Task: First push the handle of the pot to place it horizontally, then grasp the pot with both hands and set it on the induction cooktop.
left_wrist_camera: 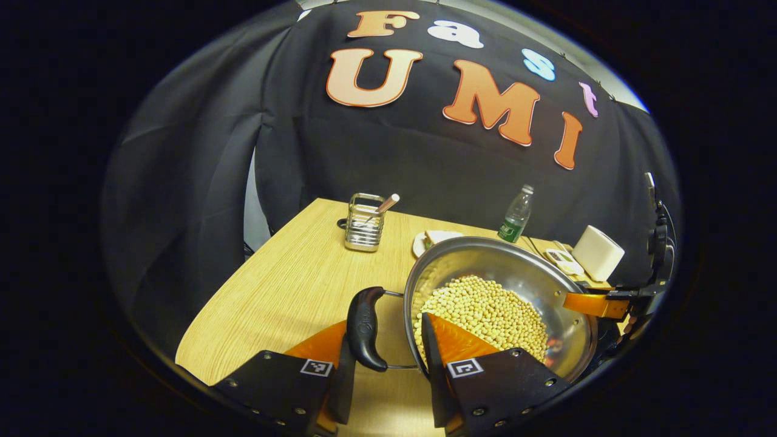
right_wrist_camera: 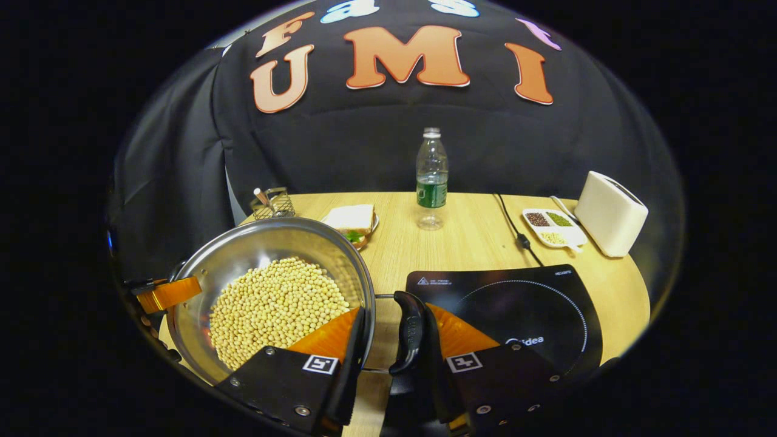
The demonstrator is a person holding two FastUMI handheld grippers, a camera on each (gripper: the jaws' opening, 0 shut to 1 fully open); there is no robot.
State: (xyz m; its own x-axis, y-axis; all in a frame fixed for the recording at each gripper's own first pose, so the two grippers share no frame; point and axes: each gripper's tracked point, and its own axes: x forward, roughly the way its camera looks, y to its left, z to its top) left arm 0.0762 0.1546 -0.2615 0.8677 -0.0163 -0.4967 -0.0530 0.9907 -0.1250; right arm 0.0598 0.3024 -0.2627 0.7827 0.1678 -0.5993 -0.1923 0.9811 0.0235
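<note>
A steel pot [left_wrist_camera: 516, 267] full of soybeans [left_wrist_camera: 479, 309] has a black side handle [left_wrist_camera: 366, 328] lying level. My left gripper [left_wrist_camera: 385, 325] is shut on it, one finger outside the handle and the other inside the pot wall. My right gripper [right_wrist_camera: 393, 309] grips the opposite handle [right_wrist_camera: 408, 331] in the same way, with one finger over the beans [right_wrist_camera: 273, 303]. Each view shows the other gripper at the pot's far rim: the right gripper [left_wrist_camera: 592, 303] and the left gripper [right_wrist_camera: 167, 293]. The black induction cooktop [right_wrist_camera: 522, 309] lies just right of the pot [right_wrist_camera: 243, 255]. I cannot tell whether the pot rests on the table.
On the wooden table [right_wrist_camera: 473, 237] stand a water bottle [right_wrist_camera: 431, 176], a white toaster [right_wrist_camera: 610, 212], a small divided dish of seeds [right_wrist_camera: 549, 226], a plate with a sandwich [right_wrist_camera: 352, 221] and a wire utensil holder [left_wrist_camera: 364, 230]. The cooktop's cable [right_wrist_camera: 513, 227] runs toward the back.
</note>
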